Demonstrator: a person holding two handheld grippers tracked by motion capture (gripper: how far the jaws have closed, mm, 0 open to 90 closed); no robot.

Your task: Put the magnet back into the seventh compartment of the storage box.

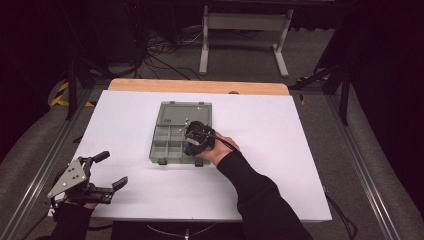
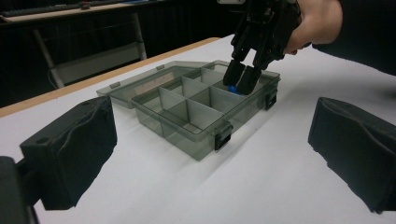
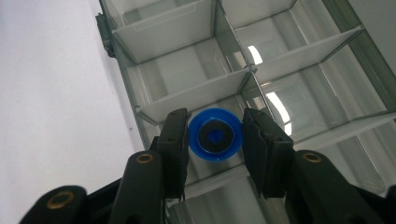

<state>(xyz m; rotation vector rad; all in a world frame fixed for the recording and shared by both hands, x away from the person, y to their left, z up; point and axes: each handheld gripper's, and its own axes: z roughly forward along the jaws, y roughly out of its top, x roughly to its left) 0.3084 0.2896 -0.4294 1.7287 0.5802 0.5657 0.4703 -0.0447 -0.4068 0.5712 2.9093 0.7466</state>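
While the right gripper (image 3: 215, 135) is clamped on a blue round cap (image 3: 215, 134) low inside the organizer box's (image 1: 165, 112) near-right compartment, release remains; left gripper (image 1: 107, 170) idles w/ jaws apart, near table edge.

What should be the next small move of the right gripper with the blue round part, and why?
Probably lower it a little, then open the fingers. The right gripper is shut on the blue round part and already hangs over a compartment of the open organizer box, near its corner. The left gripper rests open on the table, away from the box.
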